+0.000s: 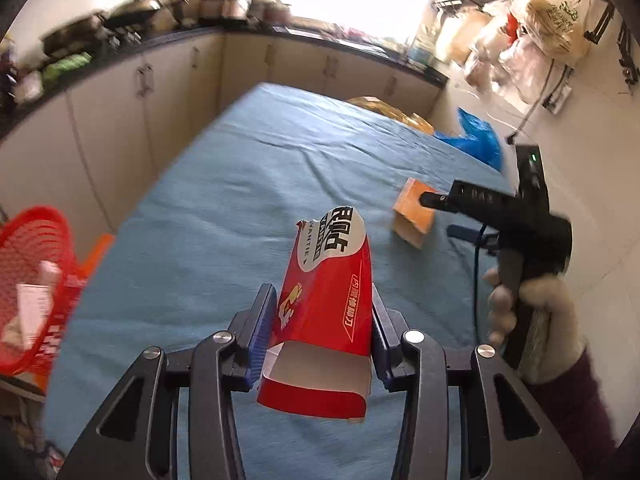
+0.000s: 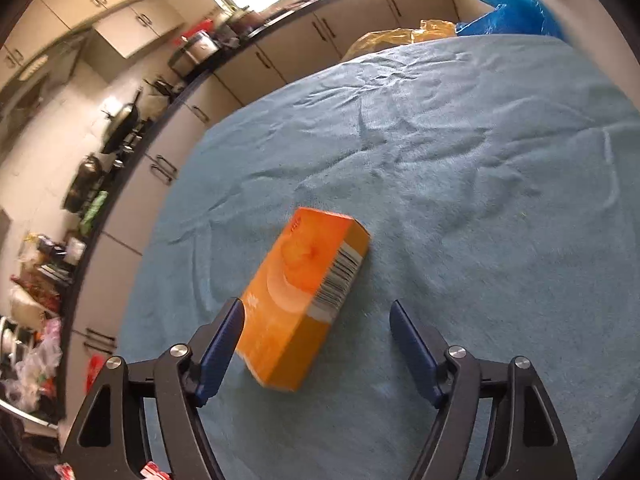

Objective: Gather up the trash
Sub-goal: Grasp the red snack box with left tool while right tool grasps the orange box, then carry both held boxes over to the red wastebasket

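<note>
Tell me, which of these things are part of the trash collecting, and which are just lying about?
Part of the job:
- red cardboard carton, clamped in the left gripper
- orange cardboard box, lying before the open right gripper
- red plastic mesh basket

Just lying about:
- blue plastic bag
- pots on the counter
- blue tablecloth

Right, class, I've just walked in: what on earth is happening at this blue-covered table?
A person is clearing rubbish with a hand-held tool in each hand. The left tool is shut on a torn red cardboard carton, held above the blue tablecloth; a red plastic mesh basket with some rubbish in it waits off the table's left edge. The right tool is open, closing in on an orange cardboard box lying on the cloth.
</note>
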{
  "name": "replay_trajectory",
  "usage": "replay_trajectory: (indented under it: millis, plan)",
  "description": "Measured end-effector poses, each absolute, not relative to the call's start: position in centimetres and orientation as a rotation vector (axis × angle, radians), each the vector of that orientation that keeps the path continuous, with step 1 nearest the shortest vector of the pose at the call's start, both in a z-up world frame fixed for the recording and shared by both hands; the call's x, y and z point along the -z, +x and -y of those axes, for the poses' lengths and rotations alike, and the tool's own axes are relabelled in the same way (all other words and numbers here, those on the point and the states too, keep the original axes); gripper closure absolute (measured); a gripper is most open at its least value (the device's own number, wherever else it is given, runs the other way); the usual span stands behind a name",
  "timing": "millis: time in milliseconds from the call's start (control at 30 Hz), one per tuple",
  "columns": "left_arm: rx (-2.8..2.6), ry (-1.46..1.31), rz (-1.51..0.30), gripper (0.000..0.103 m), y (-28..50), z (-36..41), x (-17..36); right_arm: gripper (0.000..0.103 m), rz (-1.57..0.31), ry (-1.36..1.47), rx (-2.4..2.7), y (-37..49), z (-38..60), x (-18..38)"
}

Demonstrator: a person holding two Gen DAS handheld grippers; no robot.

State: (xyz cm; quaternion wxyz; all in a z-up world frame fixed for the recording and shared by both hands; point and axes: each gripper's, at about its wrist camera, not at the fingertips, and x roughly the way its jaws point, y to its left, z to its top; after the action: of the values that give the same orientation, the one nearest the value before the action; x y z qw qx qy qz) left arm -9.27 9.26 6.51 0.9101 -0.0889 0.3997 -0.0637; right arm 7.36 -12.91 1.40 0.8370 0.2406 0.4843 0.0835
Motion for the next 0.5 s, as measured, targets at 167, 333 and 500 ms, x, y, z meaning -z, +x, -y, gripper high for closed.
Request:
replay_trajectory:
  millis: [167,333,500]
  plan:
    - [0.054,-0.144,-0.788,0.06,-10.9,-10.4,-6.1,0.021,-1.068,0.429,-0.106,9.0,10.0,-1.8]
    - [0.049,-0.146,-0.809,0.06,-11.5,-11.0,-5.5,0.027,-1.076,0.211,-0.001,9.0,7.1,-1.9]
    - [0.032,-0.128,-0.817,0.06,-12.3,-11.1,-5.6,0.049,-1.071,0.153,-0.017,7.0,6.6,-2.5]
